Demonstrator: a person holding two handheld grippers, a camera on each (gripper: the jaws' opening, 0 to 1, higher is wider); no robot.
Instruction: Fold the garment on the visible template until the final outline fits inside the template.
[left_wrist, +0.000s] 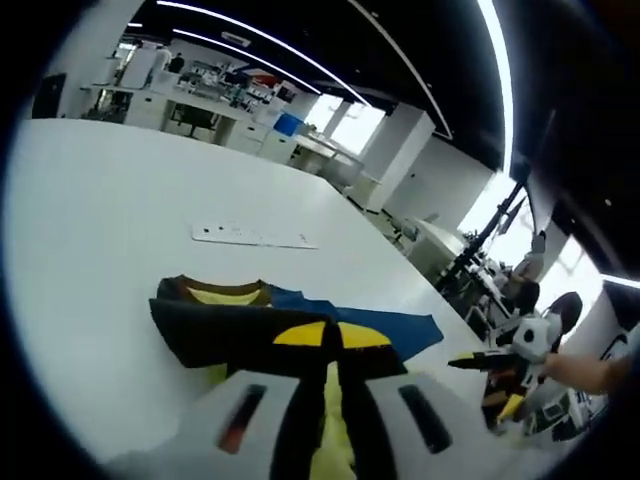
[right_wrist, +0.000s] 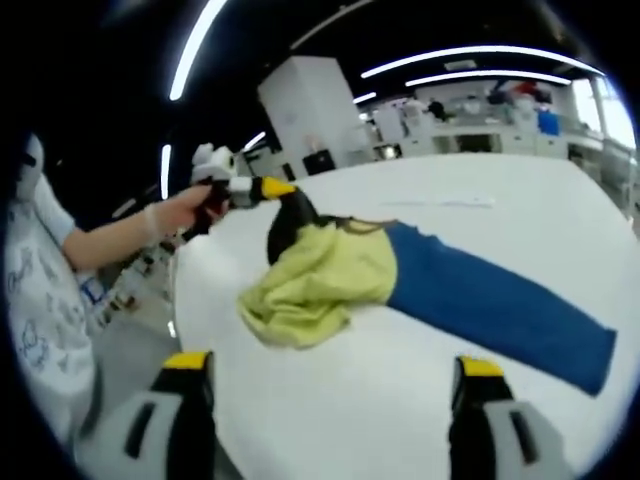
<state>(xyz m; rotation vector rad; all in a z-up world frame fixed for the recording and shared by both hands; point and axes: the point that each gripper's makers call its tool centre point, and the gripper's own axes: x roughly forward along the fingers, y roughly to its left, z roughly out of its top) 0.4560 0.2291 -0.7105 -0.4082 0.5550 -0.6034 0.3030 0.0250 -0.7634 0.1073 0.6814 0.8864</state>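
left gripper jaws clamped on garment, right gripper seemingly wide

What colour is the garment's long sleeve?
Blue sleeve; clearest in the right gripper view.

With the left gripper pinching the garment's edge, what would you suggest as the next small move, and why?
Probably carry the left gripper across and lay the lifted fold over the blue template. It is shut on the garment, which lies bunched at the template's end on the white table. The right gripper is open, apart, free to smooth.
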